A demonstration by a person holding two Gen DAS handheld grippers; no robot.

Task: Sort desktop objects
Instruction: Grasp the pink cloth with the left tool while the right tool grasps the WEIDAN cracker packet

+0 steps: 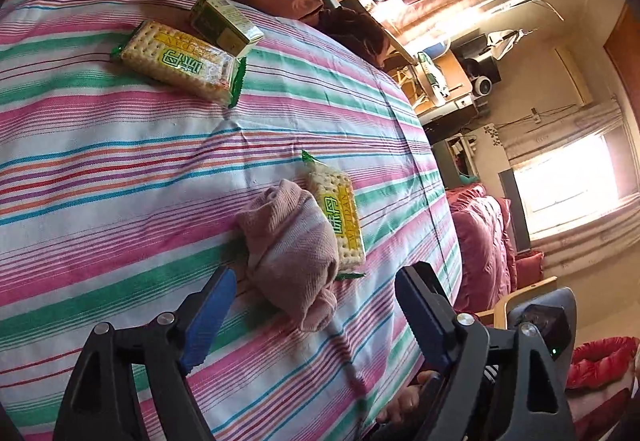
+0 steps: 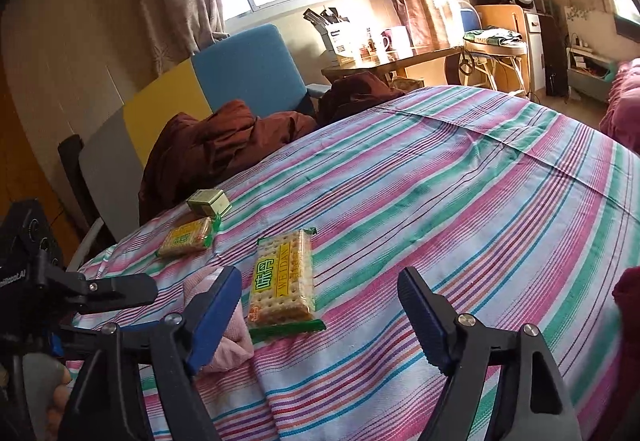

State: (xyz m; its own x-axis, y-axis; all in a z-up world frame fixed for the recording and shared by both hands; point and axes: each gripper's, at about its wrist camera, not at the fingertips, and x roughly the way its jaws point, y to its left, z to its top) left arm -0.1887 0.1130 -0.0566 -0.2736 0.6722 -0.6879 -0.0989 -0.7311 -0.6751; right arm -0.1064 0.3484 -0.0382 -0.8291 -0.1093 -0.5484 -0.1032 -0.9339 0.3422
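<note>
Striped cloth (image 2: 440,169) covers the work surface, sunlit room behind. Left gripper (image 1: 316,305) spread wide, holding nothing; pink sock (image 1: 292,253) lies just ahead between its fingers, on the cloth. Near cracker pack (image 1: 340,217) touches the sock's far side. Right gripper (image 2: 320,305) also spread, empty, with that same pack (image 2: 282,281) just ahead of it. Further out: second cracker pack (image 1: 180,61) and green box (image 1: 224,23) side by side, touching, near the cloth's edge. Brown fabric (image 2: 224,145) heaped beyond.
</note>
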